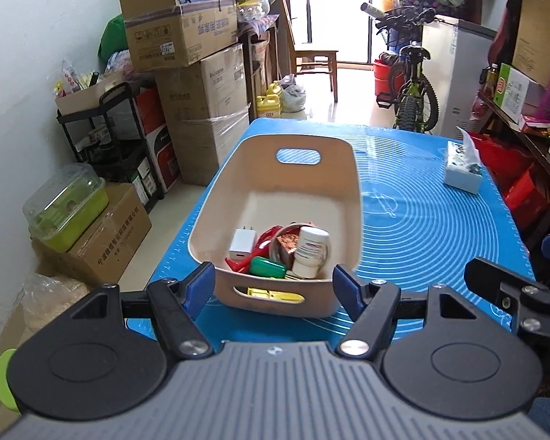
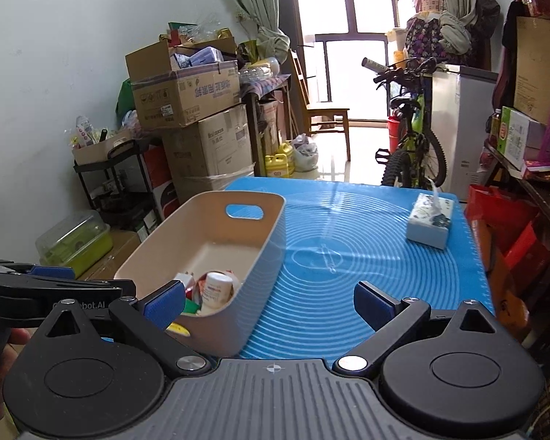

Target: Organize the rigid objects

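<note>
A beige plastic basket (image 1: 344, 183) with handle cut-outs stands on the blue mat (image 1: 440, 220). At its near end lie a white charger plug (image 1: 242, 242), a white pill bottle (image 1: 310, 251), a green case (image 1: 268, 267), a red item (image 1: 266, 236) and a yellow item (image 1: 275, 295) seen through the handle hole. My left gripper (image 1: 274, 286) is open and empty, just before the basket's near wall. My right gripper (image 2: 269, 302) is open and empty, at the basket's (image 2: 264, 242) near right corner. The pill bottle (image 2: 216, 289) shows there too.
A tissue box (image 1: 462, 168) sits at the mat's far right; it also shows in the right wrist view (image 2: 431, 222). Stacked cardboard boxes (image 1: 201, 84) and a black rack (image 1: 106, 139) stand left of the table. A bicycle (image 1: 410, 84) stands beyond the far edge.
</note>
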The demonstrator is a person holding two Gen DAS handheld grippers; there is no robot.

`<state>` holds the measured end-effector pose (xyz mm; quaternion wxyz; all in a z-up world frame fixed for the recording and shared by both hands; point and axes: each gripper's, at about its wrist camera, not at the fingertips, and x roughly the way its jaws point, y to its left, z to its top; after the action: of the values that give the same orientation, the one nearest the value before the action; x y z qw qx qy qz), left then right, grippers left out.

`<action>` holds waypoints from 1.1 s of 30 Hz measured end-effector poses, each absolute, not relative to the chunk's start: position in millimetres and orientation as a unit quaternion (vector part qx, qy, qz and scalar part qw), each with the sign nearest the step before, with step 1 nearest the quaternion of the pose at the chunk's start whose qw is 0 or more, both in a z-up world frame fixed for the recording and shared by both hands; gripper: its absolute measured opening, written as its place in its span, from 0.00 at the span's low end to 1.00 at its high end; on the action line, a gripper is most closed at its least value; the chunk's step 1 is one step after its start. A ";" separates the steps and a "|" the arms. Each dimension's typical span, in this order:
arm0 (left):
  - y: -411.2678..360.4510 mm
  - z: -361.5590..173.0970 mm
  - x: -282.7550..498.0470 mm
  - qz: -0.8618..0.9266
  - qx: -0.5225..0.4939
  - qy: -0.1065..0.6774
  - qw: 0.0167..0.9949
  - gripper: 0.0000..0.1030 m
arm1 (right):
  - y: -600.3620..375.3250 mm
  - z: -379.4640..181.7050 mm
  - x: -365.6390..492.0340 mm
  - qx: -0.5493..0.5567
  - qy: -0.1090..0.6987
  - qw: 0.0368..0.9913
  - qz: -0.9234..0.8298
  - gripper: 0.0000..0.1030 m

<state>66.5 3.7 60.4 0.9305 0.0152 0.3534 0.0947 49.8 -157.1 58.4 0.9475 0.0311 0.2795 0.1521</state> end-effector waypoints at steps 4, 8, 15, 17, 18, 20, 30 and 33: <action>-7.8 57.8 51.0 0.091 0.019 0.349 0.933 0.70 | -172.5 57.5 30.2 0.037 0.279 0.949 0.144 0.95; -16.0 55.0 34.8 0.087 0.019 0.344 0.935 0.70 | -185.4 53.5 10.5 0.036 0.276 0.951 0.132 0.95; -37.1 47.0 7.1 0.074 0.041 0.335 0.939 0.70 | -203.4 45.9 -22.0 0.032 0.268 0.957 0.111 0.95; -42.3 45.2 0.6 0.069 0.048 0.330 0.940 0.70 | -208.1 43.6 -31.5 0.034 0.262 0.958 0.109 0.95; -46.4 43.1 -2.6 0.066 0.055 0.330 0.940 0.70 | -209.9 42.7 -36.2 0.035 0.258 0.959 0.107 0.95; -51.2 40.3 -6.3 0.061 0.063 0.331 0.940 0.70 | -213.2 39.9 -43.9 0.036 0.253 0.961 0.102 0.95; -62.6 19.5 -20.9 0.052 0.058 0.340 0.937 0.70 | -224.9 25.5 -68.4 0.020 0.241 0.967 0.078 0.95; -66.2 12.8 -23.2 0.049 0.065 0.339 0.937 0.70 | -228.6 18.2 -72.5 0.019 0.241 0.968 0.072 0.95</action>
<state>-23.2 -66.2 12.8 0.9373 0.0650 0.3389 0.0494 -72.5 -228.6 18.2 0.9677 0.0192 0.2406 0.0722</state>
